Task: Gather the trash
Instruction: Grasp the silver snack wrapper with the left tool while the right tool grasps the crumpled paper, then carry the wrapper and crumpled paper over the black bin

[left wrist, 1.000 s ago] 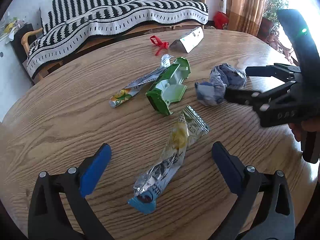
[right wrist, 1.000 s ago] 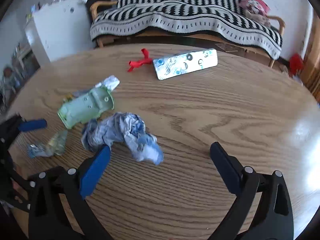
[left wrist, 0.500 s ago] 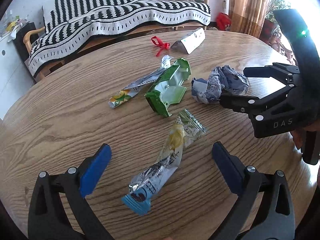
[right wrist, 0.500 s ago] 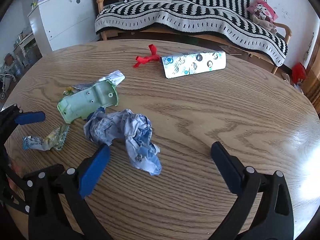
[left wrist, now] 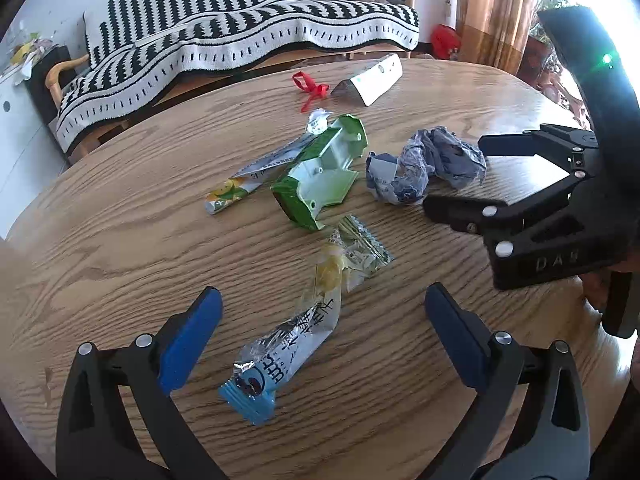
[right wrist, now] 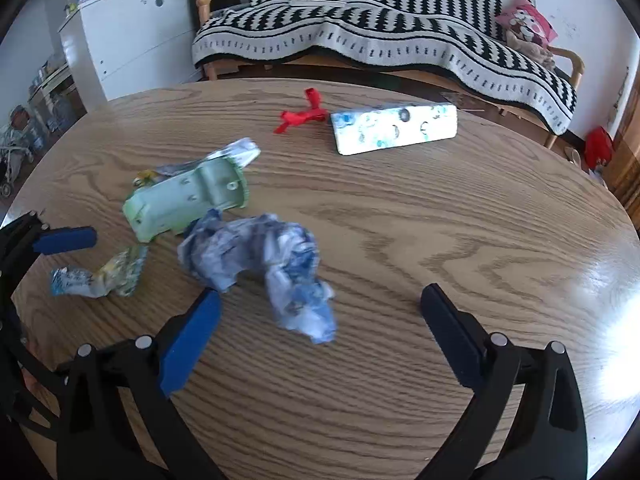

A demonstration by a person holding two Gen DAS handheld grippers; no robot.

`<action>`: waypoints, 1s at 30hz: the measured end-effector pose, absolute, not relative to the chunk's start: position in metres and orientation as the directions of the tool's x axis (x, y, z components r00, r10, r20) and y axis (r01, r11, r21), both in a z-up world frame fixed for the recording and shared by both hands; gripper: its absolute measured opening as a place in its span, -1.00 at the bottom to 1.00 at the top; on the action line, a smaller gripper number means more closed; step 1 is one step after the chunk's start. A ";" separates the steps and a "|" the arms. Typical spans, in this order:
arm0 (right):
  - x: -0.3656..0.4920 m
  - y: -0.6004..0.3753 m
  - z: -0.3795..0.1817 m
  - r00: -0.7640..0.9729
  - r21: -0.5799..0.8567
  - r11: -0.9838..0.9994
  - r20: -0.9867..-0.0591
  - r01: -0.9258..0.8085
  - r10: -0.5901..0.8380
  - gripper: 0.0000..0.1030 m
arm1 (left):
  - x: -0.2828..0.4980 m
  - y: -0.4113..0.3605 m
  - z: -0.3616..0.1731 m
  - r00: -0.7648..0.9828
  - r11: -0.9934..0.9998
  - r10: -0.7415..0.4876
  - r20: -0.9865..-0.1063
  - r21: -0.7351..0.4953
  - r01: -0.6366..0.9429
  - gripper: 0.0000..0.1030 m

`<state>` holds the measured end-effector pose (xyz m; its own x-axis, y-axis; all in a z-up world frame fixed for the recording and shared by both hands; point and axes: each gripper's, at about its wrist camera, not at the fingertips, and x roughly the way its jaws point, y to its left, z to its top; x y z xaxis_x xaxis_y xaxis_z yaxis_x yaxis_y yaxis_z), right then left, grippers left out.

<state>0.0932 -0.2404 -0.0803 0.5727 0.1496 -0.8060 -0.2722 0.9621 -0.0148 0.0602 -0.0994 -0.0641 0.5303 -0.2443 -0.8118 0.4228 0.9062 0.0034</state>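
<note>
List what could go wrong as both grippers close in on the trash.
1. The crumpled blue paper lies against the green plastic shell; the open right gripper may nudge or catch both.
2. The clear snack wrapper lies flat on the table, so the open left gripper might slide over it.
3. The grippers work close together and could collide.

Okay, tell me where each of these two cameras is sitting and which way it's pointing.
Left wrist view: sits on the left gripper, looking across the wooden table toward the striped sofa; its own open blue-padded fingers frame a snack wrapper, and the right gripper enters from the right.
Right wrist view: sits on the right gripper, facing the sofa; its open fingers frame the crumpled paper, with the left gripper at the left edge.
Shared: crumpled paper, green plastic piece, red ribbon.
</note>
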 end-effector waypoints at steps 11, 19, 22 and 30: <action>0.090 -0.233 -0.073 0.601 -0.002 0.957 -0.779 -0.291 0.181 -0.04 | 0.055 -0.104 -0.060 0.545 0.901 -0.260 -0.797 0.003 0.434 0.44; 0.079 -0.248 -0.062 0.639 0.086 0.966 -0.735 -0.245 0.228 -0.57 | 0.059 -0.097 -0.054 0.575 0.928 -0.252 -0.778 -0.027 0.370 -0.73; 0.075 -0.249 -0.057 0.653 0.092 0.969 -0.724 -0.227 0.222 -0.57 | 0.058 -0.096 -0.052 0.582 0.932 -0.243 -0.776 -0.020 0.362 -0.74; 0.071 -0.247 -0.059 0.637 0.095 0.970 -0.739 -0.226 0.221 -0.57 | 0.058 -0.096 -0.050 0.588 0.940 -0.228 -0.776 -0.017 0.342 -0.74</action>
